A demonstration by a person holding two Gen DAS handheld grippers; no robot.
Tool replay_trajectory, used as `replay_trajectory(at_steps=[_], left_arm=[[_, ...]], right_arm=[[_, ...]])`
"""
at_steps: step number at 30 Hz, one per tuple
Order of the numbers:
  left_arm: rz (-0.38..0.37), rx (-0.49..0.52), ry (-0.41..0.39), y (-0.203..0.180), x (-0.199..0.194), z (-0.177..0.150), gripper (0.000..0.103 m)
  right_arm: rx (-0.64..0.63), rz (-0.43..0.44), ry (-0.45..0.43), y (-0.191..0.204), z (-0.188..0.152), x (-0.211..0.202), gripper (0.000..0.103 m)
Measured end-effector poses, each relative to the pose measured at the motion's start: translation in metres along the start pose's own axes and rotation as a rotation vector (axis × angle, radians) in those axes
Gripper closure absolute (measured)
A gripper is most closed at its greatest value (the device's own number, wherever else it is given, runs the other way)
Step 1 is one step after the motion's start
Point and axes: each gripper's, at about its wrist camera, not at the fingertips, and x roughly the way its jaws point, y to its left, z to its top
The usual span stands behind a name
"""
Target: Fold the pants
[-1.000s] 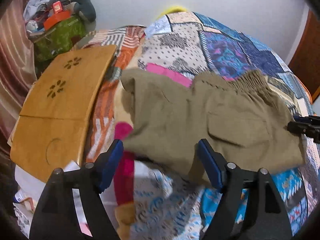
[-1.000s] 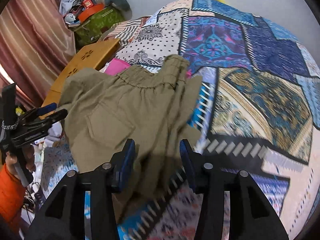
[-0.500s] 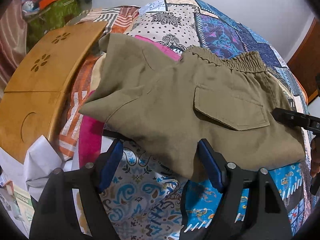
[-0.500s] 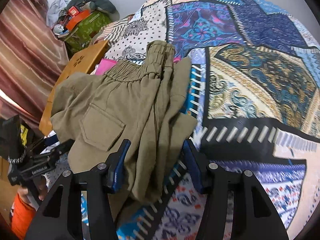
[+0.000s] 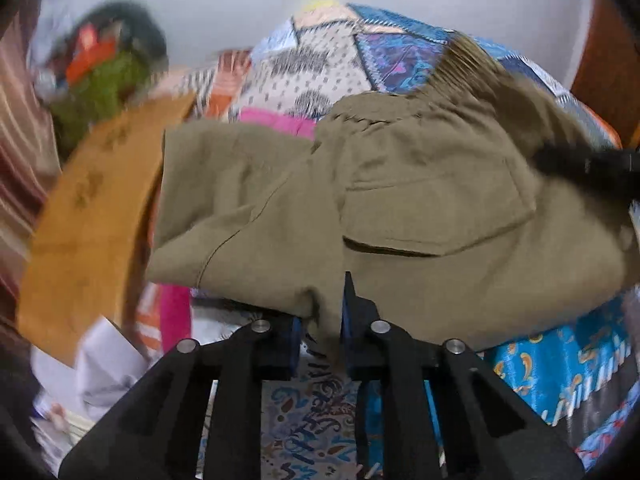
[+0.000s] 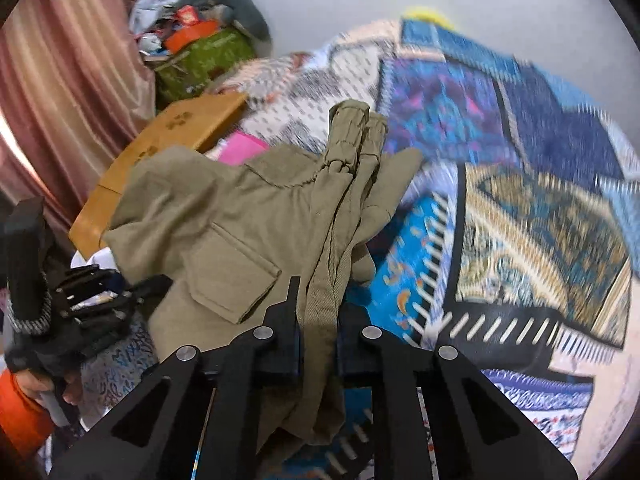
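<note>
Both jaws have just closed, left gripper [image 5: 320,320] and right gripper [image 6: 318,336] pinching the pants [image 5: 400,200] at 6 o'clock; lift both evenly, keeping the hem taut.

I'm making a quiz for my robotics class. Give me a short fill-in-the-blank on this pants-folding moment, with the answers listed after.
1. Both tools, the left tool and the right tool, are shut on the ____ pants.
2. The pants lie on a patchwork ____.
3. The flap facing up on the pants covers a ____.
4. The wooden board lies between the pants and the pink striped ____.

Answers: olive; bedspread; pocket; curtain
</note>
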Motion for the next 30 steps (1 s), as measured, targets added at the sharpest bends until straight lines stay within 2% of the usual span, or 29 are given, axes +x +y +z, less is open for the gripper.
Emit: replay_trajectory(at_steps=[3,7,11,14,19,21,22,24,30], left_arm=[[0.013,0.023,-0.031,-0.006,-0.006,0.002,0.088],[-0.006,-0.009,-0.068,-0.004,-0.009,0.012,0.088],[-0.058,-0.055,-0.033,-0.003,0.005,0.019,0.088],[-0.112,-0.101,0.021,0.0,0.022,0.019,0.086],[-0.194,-0.157,0.072,0.007,0.033,0.011,0.083],[-0.191,-0.155,0.091,0.008,0.035,0.006,0.077],[-0.188,-0.153,0.1,0.008,0.036,0.003,0.075],[-0.182,-0.151,0.116,0.008,0.037,-0.004,0.072],[-0.179,-0.144,0.142,0.01,0.026,-0.02,0.071]], right_arm=[[-0.077,-0.028,-0.072,0.013,0.014,-0.015,0.093],[-0.139,-0.037,-0.132,0.02,0.035,-0.029,0.093],[-0.174,-0.072,-0.153,0.015,0.052,-0.022,0.093],[-0.149,-0.095,-0.1,-0.001,0.051,-0.001,0.093],[-0.052,-0.105,0.066,-0.041,0.028,0.041,0.09],[-0.007,-0.068,0.088,-0.051,0.023,0.041,0.082],[0.031,-0.041,0.103,-0.057,0.022,0.039,0.082],[0.07,-0.001,0.125,-0.063,0.021,0.035,0.076],[-0.031,-0.035,0.15,-0.044,0.002,0.016,0.055]])
